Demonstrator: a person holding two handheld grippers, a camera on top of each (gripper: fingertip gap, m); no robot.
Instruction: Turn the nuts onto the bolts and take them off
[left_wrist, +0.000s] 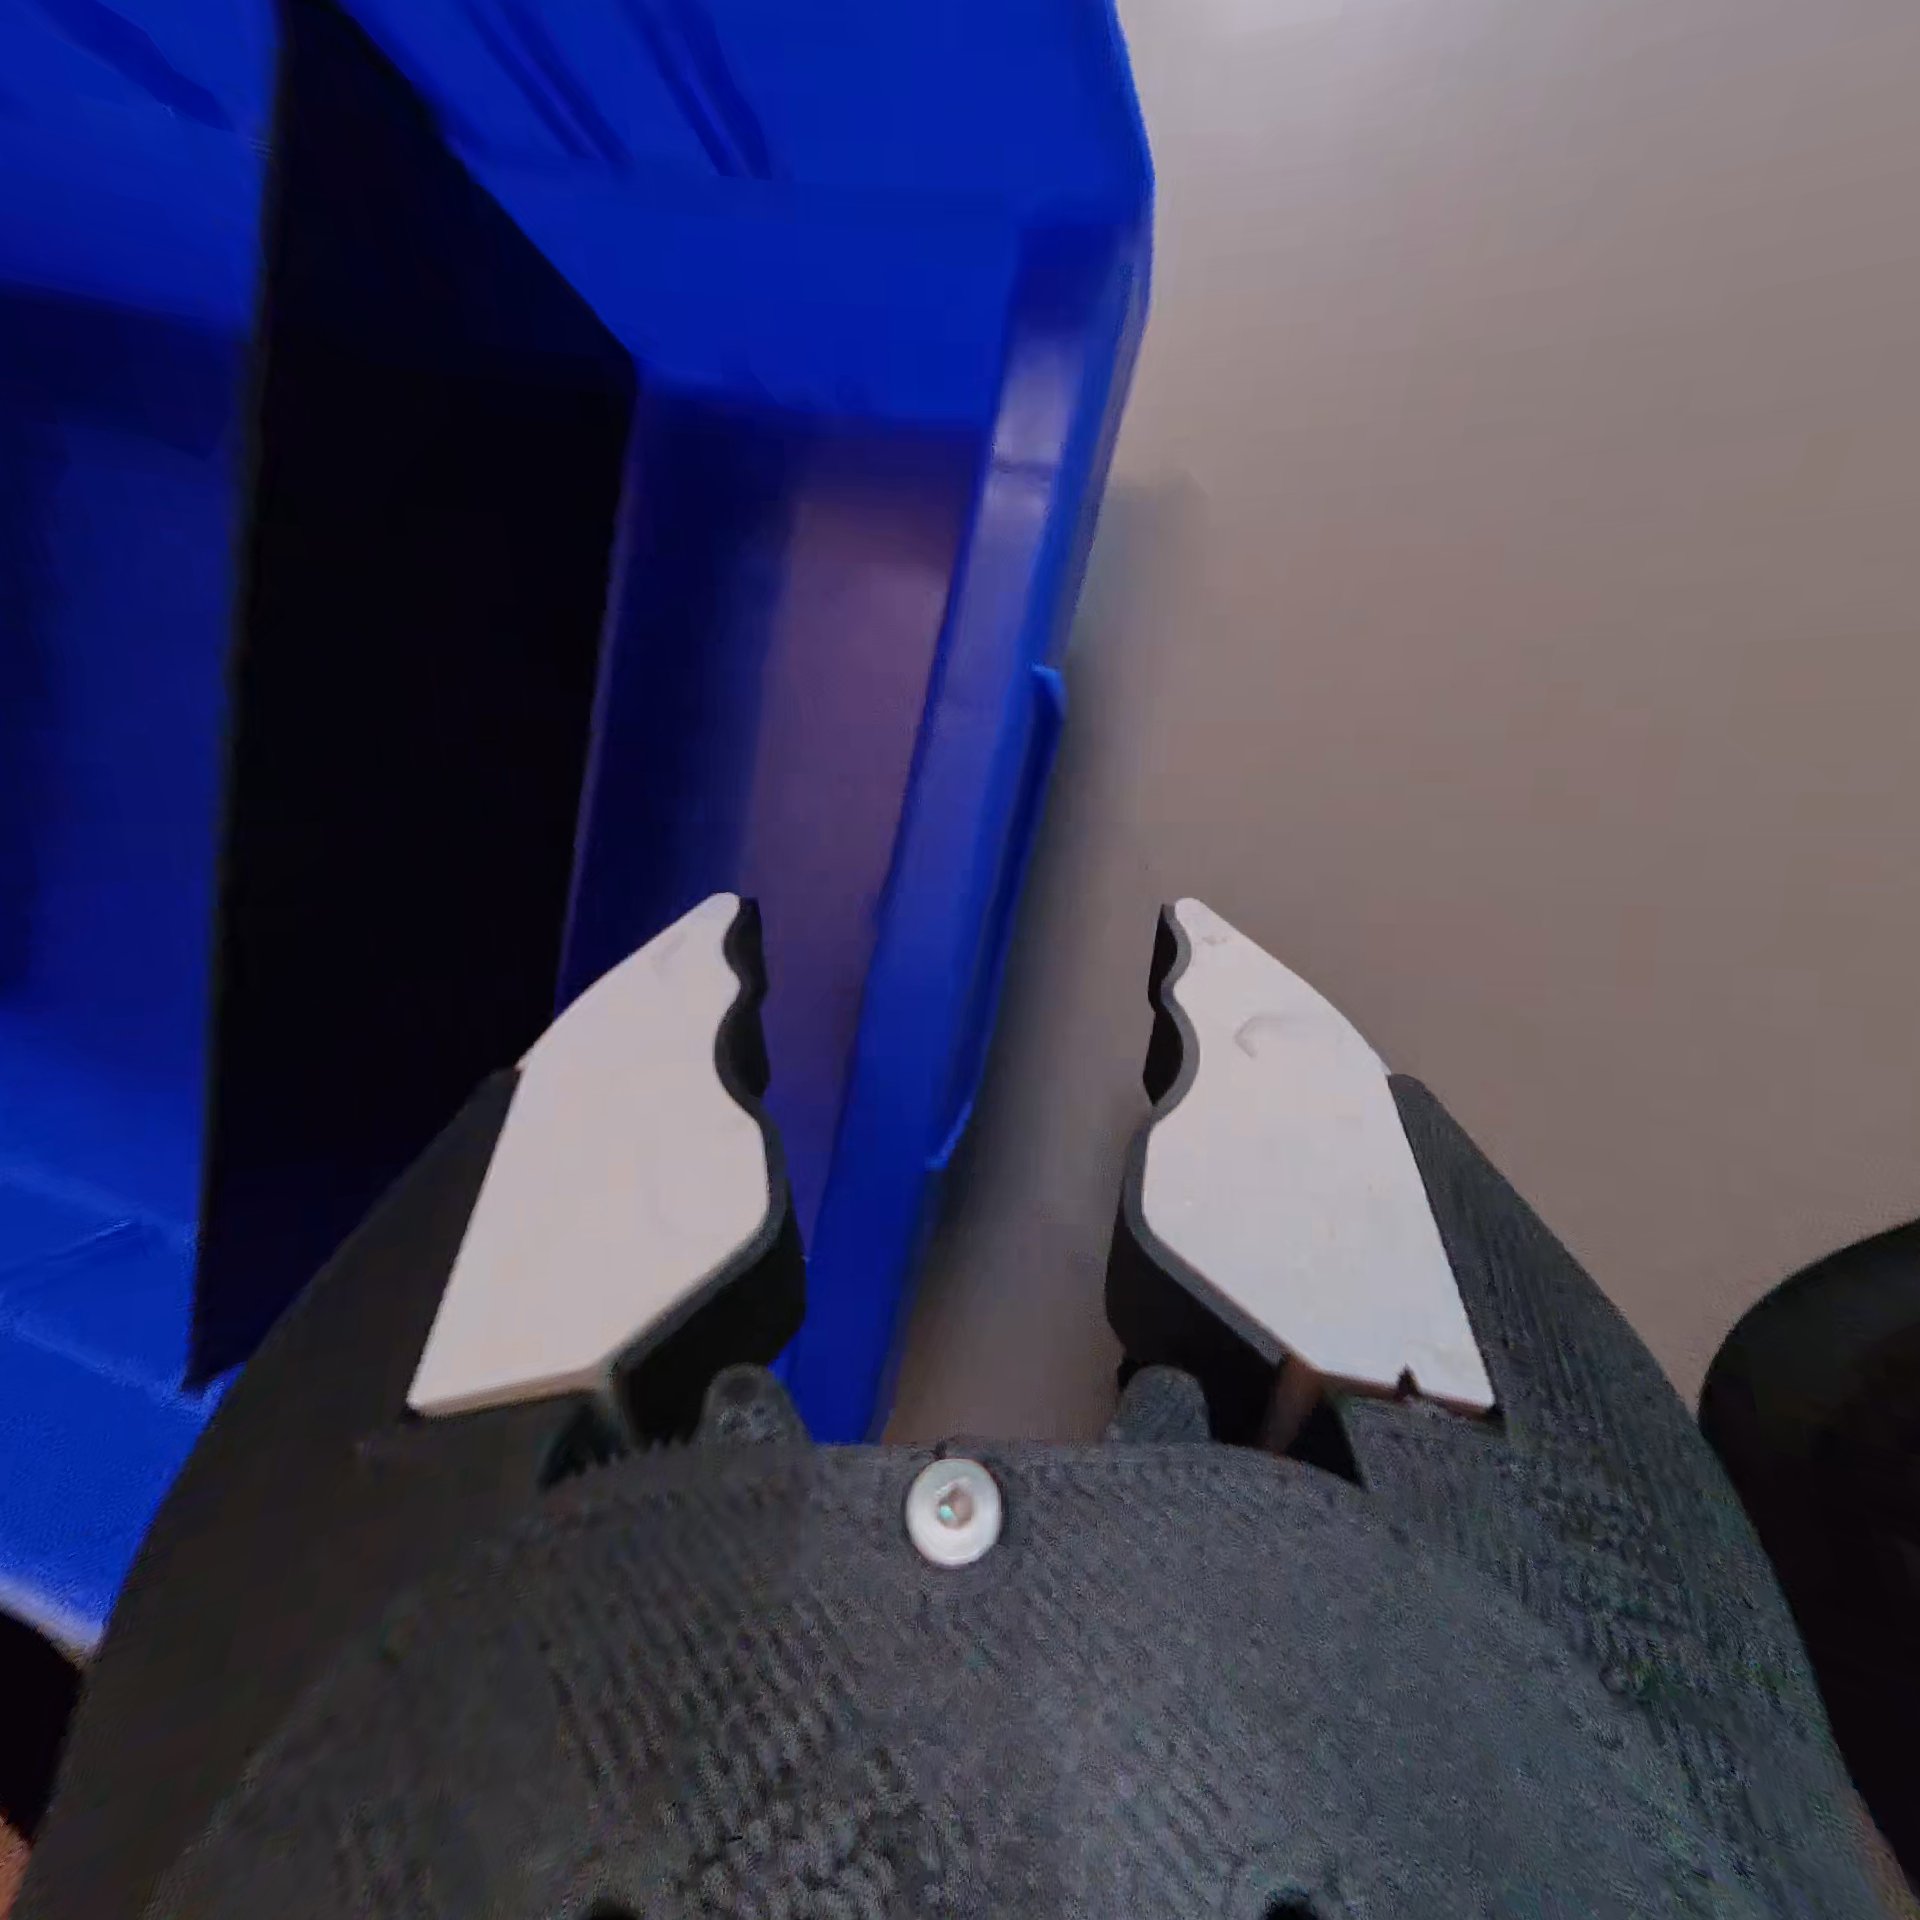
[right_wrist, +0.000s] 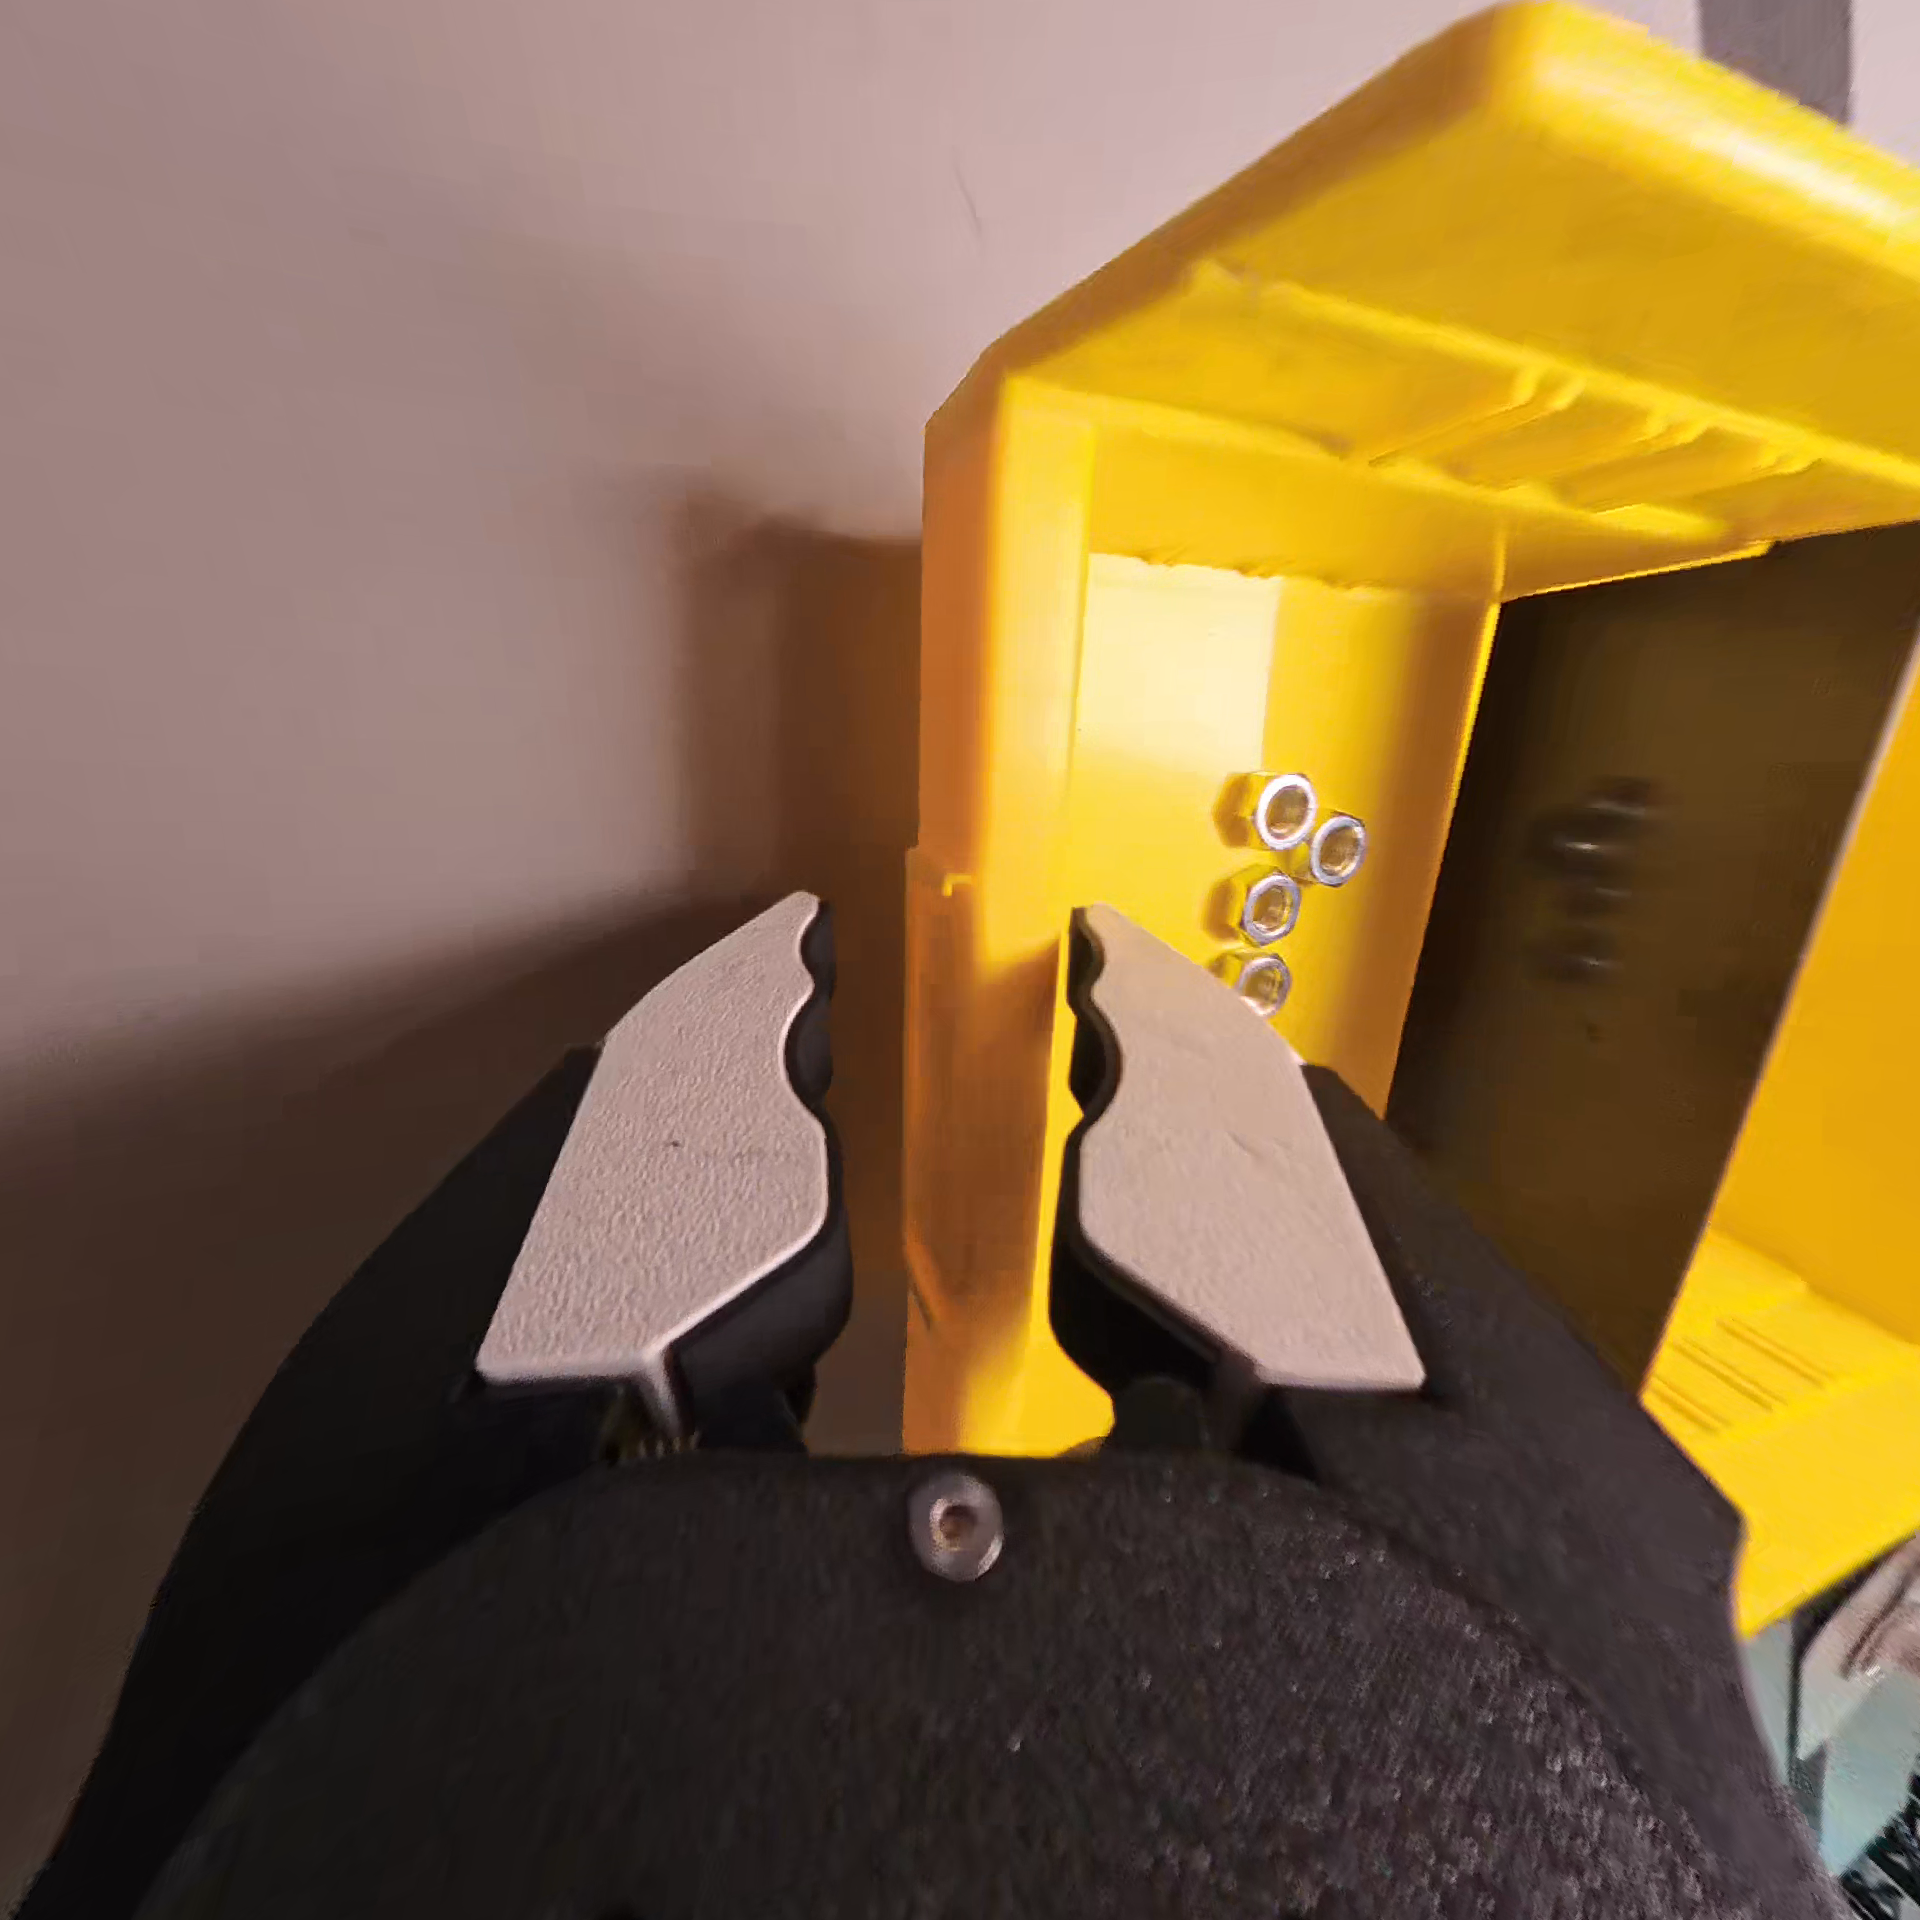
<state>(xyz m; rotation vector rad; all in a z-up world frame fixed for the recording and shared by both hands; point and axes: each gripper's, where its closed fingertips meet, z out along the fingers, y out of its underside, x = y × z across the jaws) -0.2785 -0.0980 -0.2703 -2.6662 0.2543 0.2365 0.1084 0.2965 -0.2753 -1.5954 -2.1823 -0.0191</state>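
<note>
Here the left gripper (left_wrist: 961, 914) hangs over the right-hand wall of a blue bin (left_wrist: 997, 623), its grey-faced fingers (left_wrist: 623, 1143) spread apart with nothing between them. One finger sits above the inside of the blue bin, the other above the pale tabletop (left_wrist: 1507, 520) just beside that wall, so the wall runs up through the gap. A dark divider panel (left_wrist: 416, 727) stands inside the blue bin, further in from the wall. What lies on the floor of this bin is not visible; no bolts can be made out.

In the right wrist view, the right gripper (right_wrist: 945, 914) hovers at the left-hand wall of a yellow bin (right_wrist: 1351, 312). Its jaws are parted and hold nothing; the yellow wall passes up between the two fingers (right_wrist: 686, 1143) without a visible grip on it. Four silver hex nuts (right_wrist: 1283, 868) lie in a close cluster on the floor of the yellow bin, just inside that wall and just beyond the tip of the inner finger. Three are in full view, and the nearest is partly hidden by that fingertip. A dark panel (right_wrist: 1621, 935) stands inside the yellow bin past the nuts, with a blurred dark shape on it that cannot be identified. The same pale tabletop, shadowed, stretches away on the outer side of the yellow wall.
</note>
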